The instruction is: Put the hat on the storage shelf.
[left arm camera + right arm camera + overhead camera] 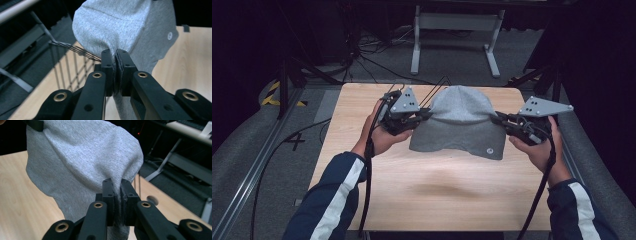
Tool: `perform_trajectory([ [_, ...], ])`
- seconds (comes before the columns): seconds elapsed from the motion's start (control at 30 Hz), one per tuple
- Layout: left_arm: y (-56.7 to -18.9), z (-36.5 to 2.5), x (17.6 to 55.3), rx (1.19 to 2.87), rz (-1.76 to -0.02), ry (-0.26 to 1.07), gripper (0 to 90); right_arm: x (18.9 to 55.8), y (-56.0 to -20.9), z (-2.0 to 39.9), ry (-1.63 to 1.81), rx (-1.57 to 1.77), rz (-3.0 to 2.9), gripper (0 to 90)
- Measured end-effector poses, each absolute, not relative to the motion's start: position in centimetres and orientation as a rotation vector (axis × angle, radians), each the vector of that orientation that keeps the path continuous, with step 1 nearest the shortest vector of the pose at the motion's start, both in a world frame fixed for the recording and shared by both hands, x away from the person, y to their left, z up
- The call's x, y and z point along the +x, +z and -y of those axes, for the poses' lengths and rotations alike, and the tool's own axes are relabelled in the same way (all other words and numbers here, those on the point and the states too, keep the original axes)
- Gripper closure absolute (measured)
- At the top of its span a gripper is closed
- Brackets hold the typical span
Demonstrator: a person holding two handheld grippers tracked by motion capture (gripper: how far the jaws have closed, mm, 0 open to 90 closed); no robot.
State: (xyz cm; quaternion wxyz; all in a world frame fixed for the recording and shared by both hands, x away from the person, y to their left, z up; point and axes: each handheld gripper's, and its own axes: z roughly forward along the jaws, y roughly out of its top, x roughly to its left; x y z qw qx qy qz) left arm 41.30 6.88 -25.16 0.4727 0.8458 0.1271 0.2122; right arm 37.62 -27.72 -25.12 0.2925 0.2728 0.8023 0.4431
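- High view: we hold the grey beanie [462, 125] stretched between left gripper [424, 116] and right gripper [498, 119], above the wooden table [437, 195], whose near half lies bare.
- Left gripper view: our jaws clamp the beanie's edge.
- Right gripper view: our jaws pinch its opposite edge.

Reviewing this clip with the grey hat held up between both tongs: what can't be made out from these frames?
- Small round badge on the grey hat: too small to read in the left gripper view or the high view.
- Fabric pinched in the left tongs and right tongs: hidden between the shut jaws.
- Hat's inside: hidden by its own cloth.
- Table near edge: cut off in the high view.
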Motion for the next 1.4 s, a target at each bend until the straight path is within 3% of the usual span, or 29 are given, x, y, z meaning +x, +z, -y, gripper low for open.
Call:
perform_trajectory([
  [0.3, -20.7, -6.8, 43.2, 2.002, -0.323, 0.596, 85.4, 39.7, -20.0, 27.6, 1.209, 0.713, -2.041, 83.9],
  [0.53, -19.1, -6.7, 45.0, 1.985, -0.359, 0.636, 85.4, 42.0, -18.2, 27.0, 1.202, 0.711, -2.003, 84.0],
  [0.93, -19.3, -6.5, 48.7, 1.984, -0.449, 0.647, 85.4, 46.3, -18.2, 25.5, 1.208, 0.752, -2.000, 84.0],
  [1.4, -22.0, -7.3, 51.1, 1.986, -0.536, 0.605, 85.4, 48.9, -20.9, 24.7, 1.233, 0.787, -2.023, 84.1],
])
